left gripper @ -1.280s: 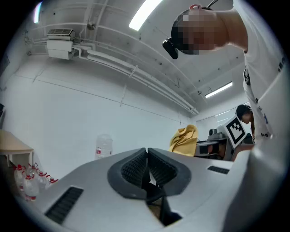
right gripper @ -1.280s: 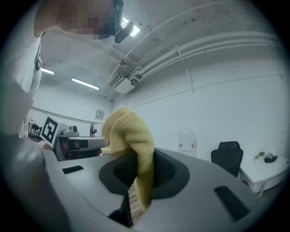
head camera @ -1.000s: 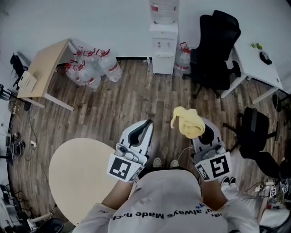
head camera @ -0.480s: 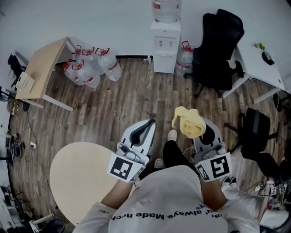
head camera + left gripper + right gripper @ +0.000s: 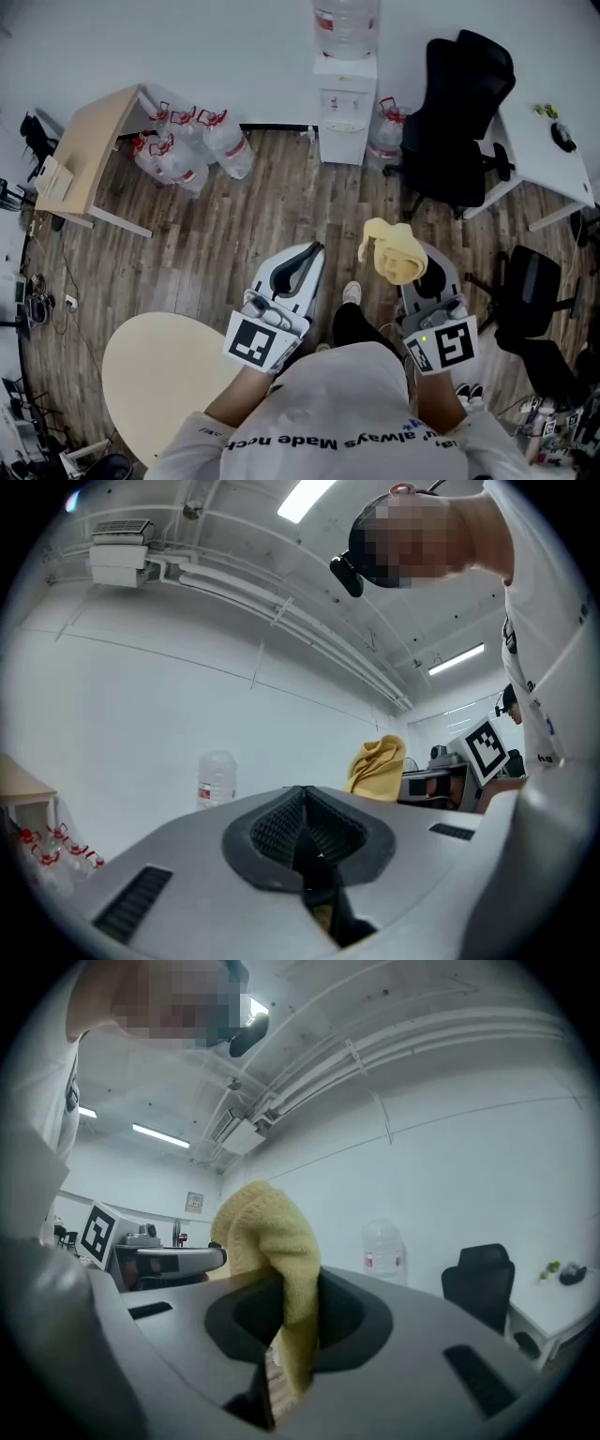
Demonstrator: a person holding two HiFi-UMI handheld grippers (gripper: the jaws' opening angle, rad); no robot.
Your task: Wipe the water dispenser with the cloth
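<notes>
The white water dispenser [image 5: 346, 108] stands against the far wall with a clear bottle [image 5: 347, 26] on top; the bottle also shows in the left gripper view [image 5: 215, 779] and the right gripper view [image 5: 382, 1248]. My right gripper [image 5: 410, 265] is shut on a yellow cloth [image 5: 395, 250], which bunches up above its jaws [image 5: 270, 1244]. My left gripper [image 5: 304, 259] is shut with nothing in it. Both are held in front of me, well short of the dispenser. The cloth [image 5: 377, 764] appears at the right of the left gripper view.
Several water jugs [image 5: 192, 145] lie by a wooden desk [image 5: 89, 150] at the far left. A black office chair [image 5: 464, 112] stands right of the dispenser, with one jug [image 5: 385, 131] between them. A white desk [image 5: 548, 155] is far right, a round table [image 5: 159, 380] near left.
The person has stepped forward: the dispenser and chair have drifted lower in the head view and a leg has swung ahead. Both grippers keep their pose, cloth still held.
</notes>
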